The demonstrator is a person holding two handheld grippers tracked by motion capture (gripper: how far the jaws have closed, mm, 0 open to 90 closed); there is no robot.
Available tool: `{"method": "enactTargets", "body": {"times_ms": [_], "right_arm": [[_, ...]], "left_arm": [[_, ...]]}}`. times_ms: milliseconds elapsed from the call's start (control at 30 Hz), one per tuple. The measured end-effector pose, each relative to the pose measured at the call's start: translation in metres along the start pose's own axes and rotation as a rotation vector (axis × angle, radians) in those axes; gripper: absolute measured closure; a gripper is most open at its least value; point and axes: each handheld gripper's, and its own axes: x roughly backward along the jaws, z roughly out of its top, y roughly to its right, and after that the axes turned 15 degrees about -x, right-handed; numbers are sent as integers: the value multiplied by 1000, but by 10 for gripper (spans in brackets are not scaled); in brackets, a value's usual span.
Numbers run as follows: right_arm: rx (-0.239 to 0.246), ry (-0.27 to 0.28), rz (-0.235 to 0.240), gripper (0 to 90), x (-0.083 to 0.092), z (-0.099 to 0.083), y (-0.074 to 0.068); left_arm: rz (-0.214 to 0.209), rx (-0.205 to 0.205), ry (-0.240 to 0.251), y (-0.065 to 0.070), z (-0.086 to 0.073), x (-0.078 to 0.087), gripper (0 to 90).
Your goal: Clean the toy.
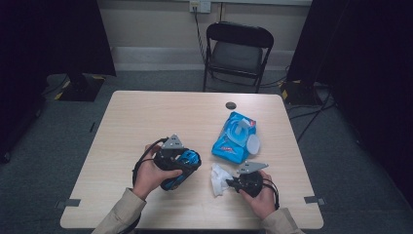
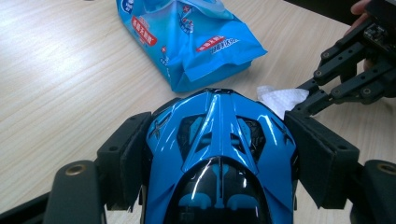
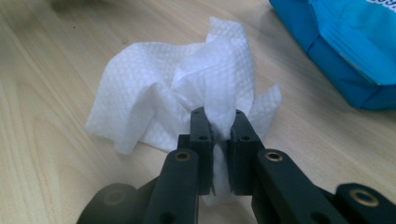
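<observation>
From the high view, the left gripper (image 1: pixel 187 163) sits at the near left of the bench (image 1: pixel 146 117), clamped across a shiny blue toy car (image 1: pixel 184 168) that the person's left hand (image 1: pixel 151 175) holds just above the wood. The right gripper (image 1: pixel 231 184) lies at the near right, its jaws pinched shut on a crumpled white wipe (image 1: pixel 217 178) whose loose part rests on the bench. Just beyond the wipe, toward the far right, lies a blue wipes pack (image 1: pixel 233 139) with its round white lid flipped open, and a small dark disc (image 1: pixel 231 105) sits near the far edge; a black folding chair (image 1: pixel 237 53) stands behind the bench. The left gripper view adds what the high view is too small to give: the toy car (image 2: pixel 217 158) fills the space between the two black pads, which press on both of its flanks, its nose pointing toward the wipes pack (image 2: pixel 191 39), with the wipe (image 2: pixel 280 99) and the right gripper (image 2: pixel 303 103) just to the right of it. The right gripper view shows the grip itself: the right gripper (image 3: pixel 218 128) has a fold of the embossed wipe (image 3: pixel 154 107) squeezed between its pads, the rest fanned out on the wood, and a corner of the wipes pack (image 3: pixel 345 51) lies at the far right.
</observation>
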Motion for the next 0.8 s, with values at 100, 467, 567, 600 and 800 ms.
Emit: {"method": "enactTargets", "body": {"times_ms": [100,467,567,600,800], "right_arm": [[-21,39,27,833,7,7,2],[-89,242,91,836,43,63,11],[-93,269,107,836,47,83,11],[-93,271,109,836,46,88,10],[-108,261,180,836,28,105,-2]], "left_arm": [[1,-5,4,0,0,0,261],[-13,-15,19,3,4,0,261],[-24,-24,21,6,6,-1,261],[-28,-23,22,7,7,-2,261],[-43,-32,29,10,10,-4,261]]}}
